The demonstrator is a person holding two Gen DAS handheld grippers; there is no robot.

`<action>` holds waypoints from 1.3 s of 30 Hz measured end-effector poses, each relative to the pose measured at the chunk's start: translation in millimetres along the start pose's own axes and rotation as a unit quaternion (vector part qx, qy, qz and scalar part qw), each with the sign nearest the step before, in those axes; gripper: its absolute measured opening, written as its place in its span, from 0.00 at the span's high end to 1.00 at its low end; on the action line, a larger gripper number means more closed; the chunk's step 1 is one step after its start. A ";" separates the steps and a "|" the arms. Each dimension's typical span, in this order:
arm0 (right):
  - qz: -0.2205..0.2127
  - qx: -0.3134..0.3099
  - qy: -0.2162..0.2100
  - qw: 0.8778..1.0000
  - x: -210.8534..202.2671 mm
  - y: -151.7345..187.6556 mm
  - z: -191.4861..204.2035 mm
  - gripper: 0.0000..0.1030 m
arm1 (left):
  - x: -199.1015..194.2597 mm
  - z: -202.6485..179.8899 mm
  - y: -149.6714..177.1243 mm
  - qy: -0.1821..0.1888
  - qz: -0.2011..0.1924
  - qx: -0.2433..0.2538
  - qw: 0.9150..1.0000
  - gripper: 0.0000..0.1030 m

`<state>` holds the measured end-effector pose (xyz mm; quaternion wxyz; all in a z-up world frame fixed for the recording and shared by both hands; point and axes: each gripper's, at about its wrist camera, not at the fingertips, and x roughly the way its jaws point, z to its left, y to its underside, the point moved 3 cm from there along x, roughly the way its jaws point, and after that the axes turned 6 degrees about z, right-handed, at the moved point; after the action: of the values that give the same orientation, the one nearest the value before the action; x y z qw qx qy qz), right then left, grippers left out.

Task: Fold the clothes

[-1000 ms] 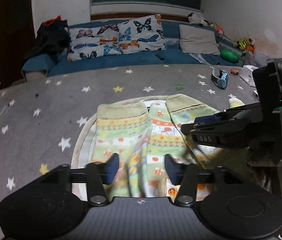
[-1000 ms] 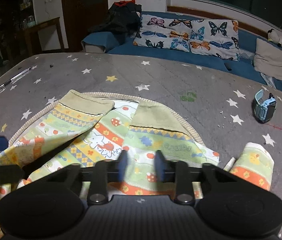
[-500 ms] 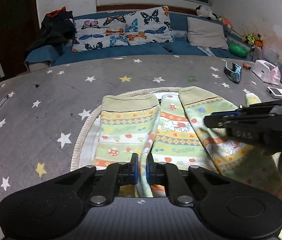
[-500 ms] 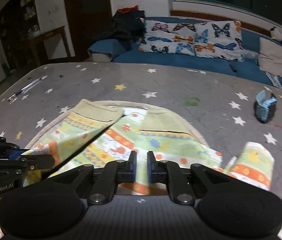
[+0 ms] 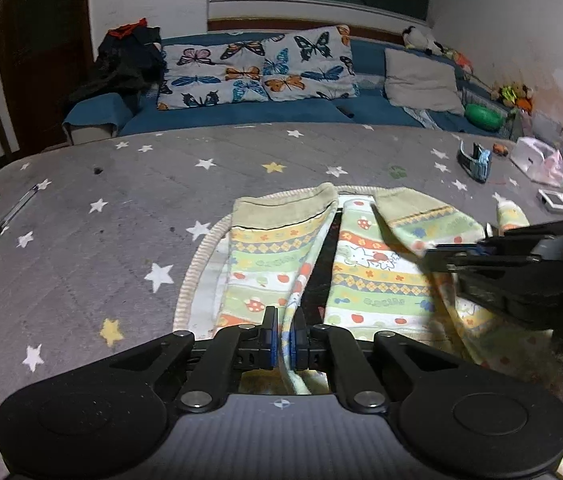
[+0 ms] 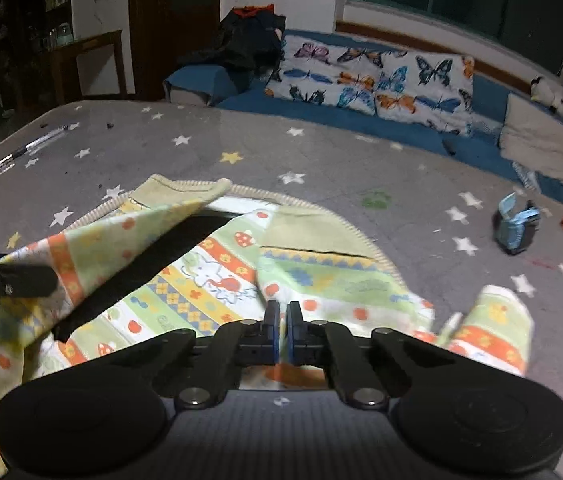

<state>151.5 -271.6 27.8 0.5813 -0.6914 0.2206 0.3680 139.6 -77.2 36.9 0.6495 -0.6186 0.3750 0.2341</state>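
A child's patterned garment [image 5: 369, 272] in green, yellow and orange stripes lies on the star-printed grey surface [image 5: 121, 216], its plain cuffs at the far end. My left gripper [image 5: 282, 340] is shut on the garment's near edge, and the cloth rises from the surface. My right gripper [image 6: 282, 334] is shut on the same garment [image 6: 217, 276] further right. In the left wrist view the right gripper [image 5: 437, 256] reaches in from the right. At the left edge of the right wrist view, the left gripper [image 6: 21, 280] holds a lifted fold.
A blue watch-like object [image 5: 475, 160], a white box [image 5: 529, 156] and a small white device [image 5: 561, 200] lie at the right. A pen [image 6: 33, 146] lies far left. Behind stands a blue sofa [image 5: 241, 114] with butterfly pillows [image 5: 257, 68] and dark clothes [image 5: 125, 60].
Both grippers went from open to shut on the garment's near edge a second ago. Since then they have lifted it, so a fold on the left side has risen off the surface.
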 end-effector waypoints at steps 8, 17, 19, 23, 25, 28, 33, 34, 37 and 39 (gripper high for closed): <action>-0.050 0.011 0.019 0.999 -60.3 14.5 -23.8 0.98 | -33.3 17.7 11.9 -0.006 -0.027 -0.038 0.999 0.97; -0.103 0.040 0.055 0.992 -141.2 51.6 -62.7 0.98 | -89.9 49.7 52.4 -0.030 -0.063 -0.089 0.994 0.98; -0.110 0.053 0.066 0.990 -157.1 64.6 -73.0 0.98 | -100.3 57.2 64.5 -0.034 -0.067 -0.103 0.992 0.99; -0.119 0.093 0.096 0.984 -190.0 102.2 -100.4 0.98 | -118.1 66.9 89.2 -0.053 -0.076 -0.120 0.988 1.00; -0.118 0.114 0.113 0.980 -203.0 122.6 -112.6 0.98 | -123.1 71.8 99.9 -0.058 -0.076 -0.131 0.987 1.00; -0.111 0.151 0.139 0.972 -219.0 156.5 -128.5 0.98 | -124.9 74.7 110.7 -0.053 -0.065 -0.136 0.987 1.00; -0.081 0.205 0.161 0.962 -235.0 209.3 -146.4 0.98 | -121.4 66.6 109.6 -0.044 -0.056 -0.112 0.991 0.98; -0.076 0.213 0.164 0.960 -236.7 218.1 -148.8 0.98 | -120.7 62.8 107.0 -0.044 -0.059 -0.105 0.992 0.98; -0.061 0.225 0.176 0.956 -237.8 236.2 -151.5 0.98 | -116.8 48.0 97.4 -0.047 -0.068 -0.066 0.994 0.94; -0.051 0.230 0.182 0.955 -237.1 245.1 -153.2 0.98 | -111.0 38.2 91.2 -0.049 -0.068 -0.041 0.996 0.78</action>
<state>-139.3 -504.3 60.3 0.6929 -0.6042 0.3658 0.1450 9.6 -10.6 64.0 0.6557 -0.6565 0.2898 0.2349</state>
